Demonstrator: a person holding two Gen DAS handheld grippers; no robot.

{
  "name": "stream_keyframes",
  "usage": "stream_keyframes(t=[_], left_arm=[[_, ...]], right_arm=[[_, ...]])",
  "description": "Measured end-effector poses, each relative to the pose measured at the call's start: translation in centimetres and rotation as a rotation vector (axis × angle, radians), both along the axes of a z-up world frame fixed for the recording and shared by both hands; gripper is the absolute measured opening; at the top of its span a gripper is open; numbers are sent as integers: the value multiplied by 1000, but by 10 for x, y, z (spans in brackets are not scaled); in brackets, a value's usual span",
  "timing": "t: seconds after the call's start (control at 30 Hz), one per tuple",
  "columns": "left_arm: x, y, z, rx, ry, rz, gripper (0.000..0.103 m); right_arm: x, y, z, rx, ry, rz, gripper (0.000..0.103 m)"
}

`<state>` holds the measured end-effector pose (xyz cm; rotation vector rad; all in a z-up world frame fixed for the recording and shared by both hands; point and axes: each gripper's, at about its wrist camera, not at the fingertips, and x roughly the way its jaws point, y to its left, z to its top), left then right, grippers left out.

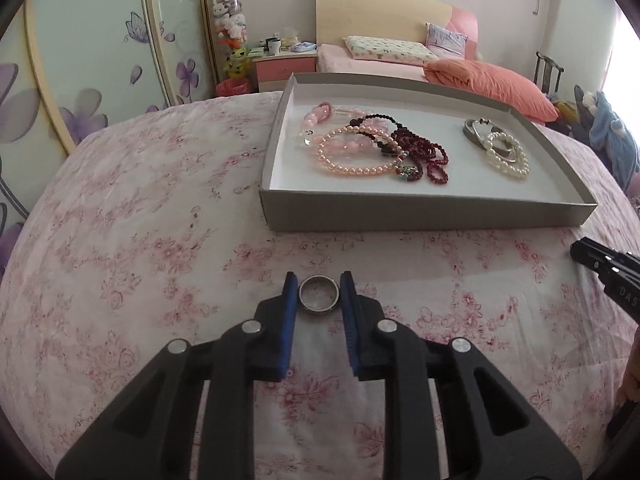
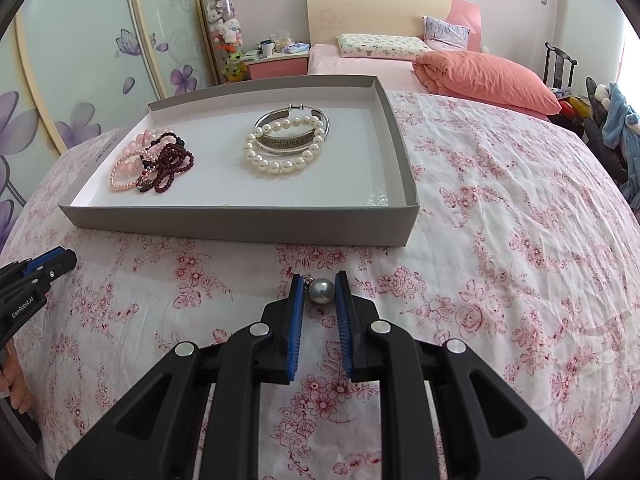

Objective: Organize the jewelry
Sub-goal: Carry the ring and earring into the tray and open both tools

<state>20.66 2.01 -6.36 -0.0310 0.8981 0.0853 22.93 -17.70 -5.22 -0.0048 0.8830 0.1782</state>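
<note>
My left gripper (image 1: 319,285) is shut on a silver ring (image 1: 319,294), held between its blue pads just above the floral cloth. My right gripper (image 2: 319,285) is shut on a grey pearl earring (image 2: 322,290) with a small metal hook at its left. A grey shallow tray (image 1: 420,210) lies ahead; it also shows in the right wrist view (image 2: 240,224). In it lie pink, dark red and black bead bracelets (image 1: 372,148) at the left, and a white pearl bracelet (image 2: 284,148) with a silver bangle (image 2: 292,136) further right.
The table carries a pink floral cloth (image 2: 500,240). Each gripper shows at the edge of the other's view: the right gripper's tip (image 1: 600,268) and the left gripper's tip (image 2: 40,272). A bed with an orange quilt (image 2: 488,80) stands behind, a wardrobe at the left.
</note>
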Motion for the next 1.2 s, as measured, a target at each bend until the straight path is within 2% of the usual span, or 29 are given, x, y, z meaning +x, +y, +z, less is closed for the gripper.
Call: stream_keyframes(t=[0.33,1.2], left_arm=[[0,-5,0,25,3,1,22],[0,-6,-1,29,5,1,23]], right_arm=[[1,1,0,-7,-1,0,17],[1,2,0,-7,-1,0,17]])
